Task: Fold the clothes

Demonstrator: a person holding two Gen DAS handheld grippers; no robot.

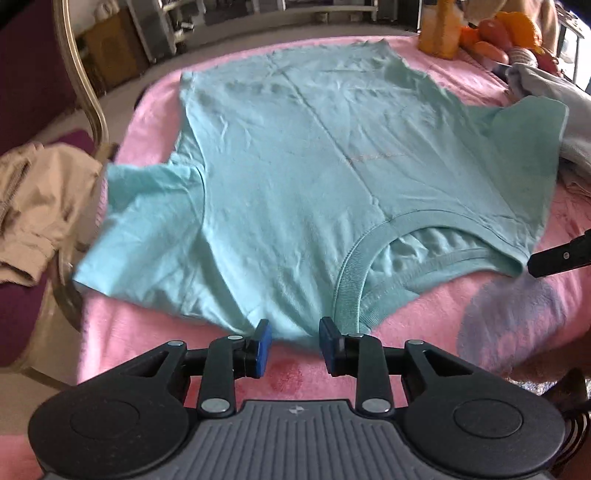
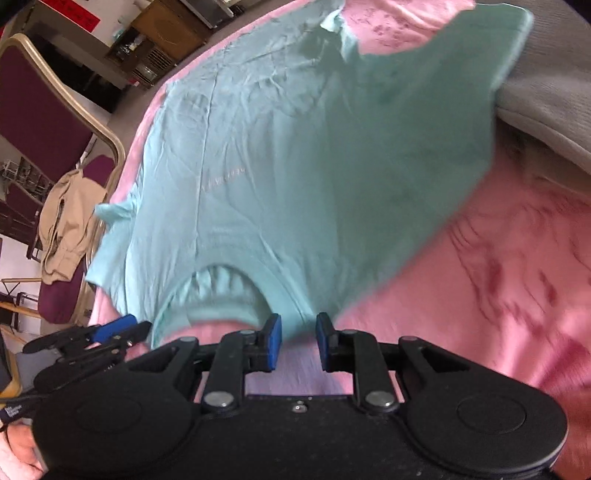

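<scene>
A light teal T-shirt (image 1: 303, 155) lies spread flat on a pink blanket (image 1: 147, 332), collar (image 1: 354, 258) towards me, hem far away. My left gripper (image 1: 295, 341) is open, its blue pads at the shirt's near shoulder edge left of the collar, nothing held. My right gripper (image 2: 298, 338) is open, its pads at the shirt's (image 2: 295, 177) shoulder edge right of the collar (image 2: 218, 295). The left gripper (image 2: 110, 330) shows at lower left in the right wrist view. The right gripper's finger (image 1: 561, 254) shows at the right edge in the left wrist view.
A beige garment (image 1: 33, 206) lies on a maroon chair (image 1: 22, 88) left of the table. A grey garment (image 1: 569, 122) lies at the right, partly under the shirt's sleeve. Orange stuffed toys (image 1: 495, 33) sit at the far right corner.
</scene>
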